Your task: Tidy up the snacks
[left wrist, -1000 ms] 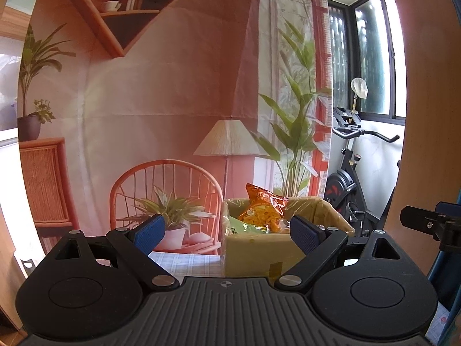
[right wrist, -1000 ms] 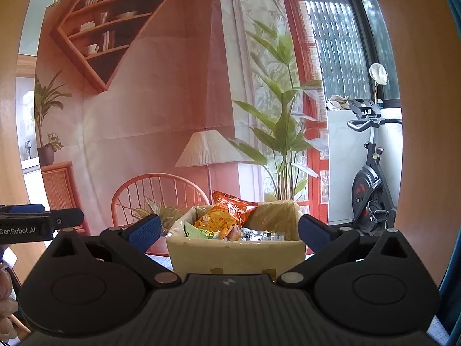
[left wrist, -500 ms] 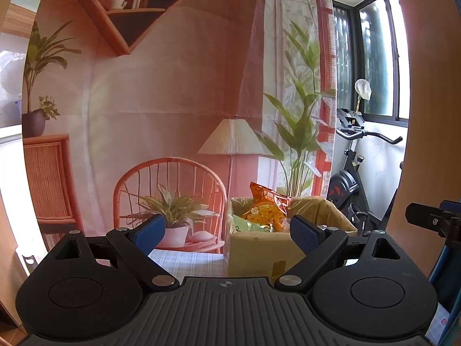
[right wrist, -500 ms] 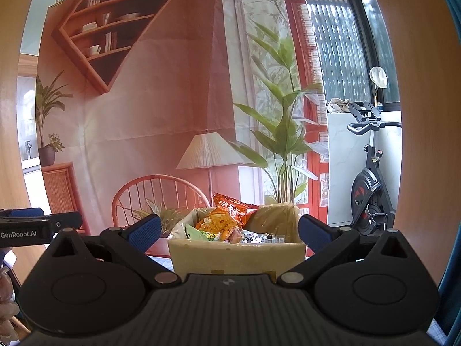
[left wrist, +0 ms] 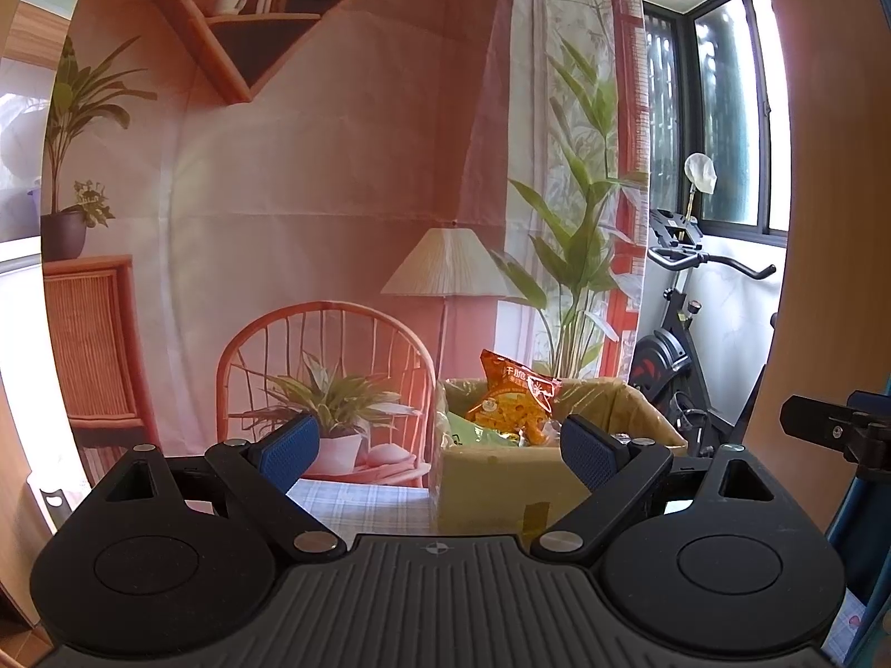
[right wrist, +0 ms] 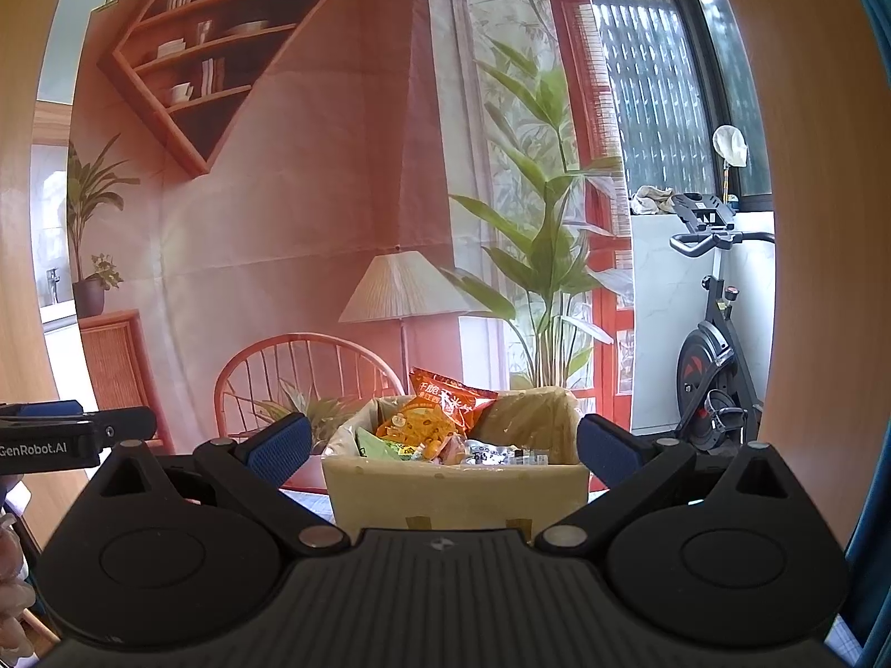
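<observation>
A cardboard box [right wrist: 456, 487] stands on a checked tablecloth, full of snack packets. An orange chip bag [right wrist: 440, 409] sticks up out of it, with green and silver packets beside it. In the left wrist view the box [left wrist: 490, 492] is ahead and to the right, with the orange bag [left wrist: 512, 398] on top. My left gripper [left wrist: 440, 453] is open and empty, short of the box. My right gripper [right wrist: 442, 448] is open and empty, its jaws spread wider than the box, in front of it.
The checked tablecloth [left wrist: 362, 504] shows left of the box. A printed backdrop with chair, lamp and plants hangs behind. An exercise bike [right wrist: 718, 356] stands at the right. The other gripper shows at the frame edges [left wrist: 835, 434] [right wrist: 61, 440].
Both views have drifted slightly; the box sits a little further right in each. Both grippers stay open and empty.
</observation>
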